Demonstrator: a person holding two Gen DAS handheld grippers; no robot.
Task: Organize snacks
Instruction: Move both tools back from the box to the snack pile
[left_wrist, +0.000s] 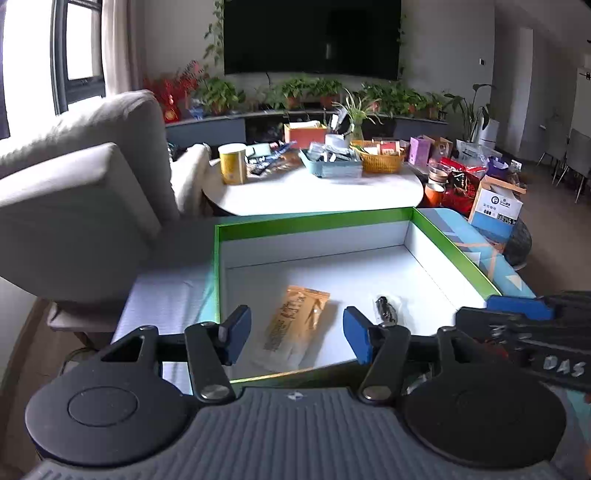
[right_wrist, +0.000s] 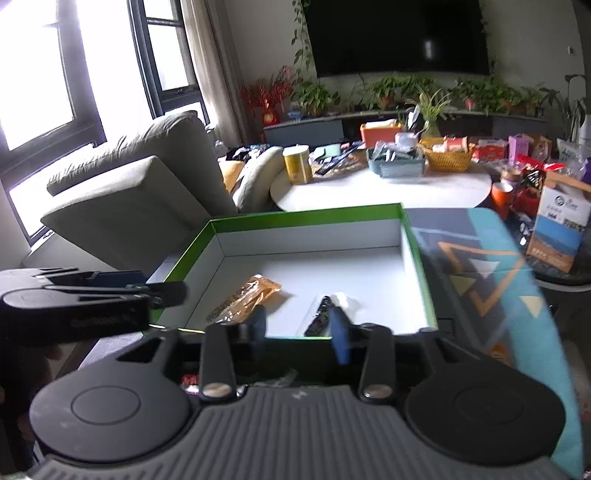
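The left gripper (left_wrist: 297, 334) has its blue-padded fingers (left_wrist: 356, 338) spread wide with nothing gripped; through the gap shows an orange snack packet (left_wrist: 295, 328) lying flat on the white floor of a shallow green-rimmed box (left_wrist: 314, 223). Dark printed lettering runs along the packet, too small to read. Just right of it in the box lies a dark snack in a clear wrapper (left_wrist: 386, 308), apart from the packet.

The right gripper (right_wrist: 301, 332) holds its fingers (right_wrist: 340, 339) partly apart, also empty, hanging over the box's near edge; the dark snack sits just beyond the gap. In the left wrist view the right gripper's body comes in from the right edge and carries pale letters reading "DAS".

The box rests on a worktop under a patterned teal cloth (right_wrist: 491, 280) with orange triangles. Beyond stands a round white table (left_wrist: 314, 192) crowded with a yellow canister (left_wrist: 232, 164), a wicker basket (left_wrist: 382, 160) and a blue tray (left_wrist: 330, 164). A grey sofa (left_wrist: 85, 177) sits left, a dark television (left_wrist: 312, 37) on the wall. A blue-and-white carton (left_wrist: 496, 210) at right bears print I cannot make out.
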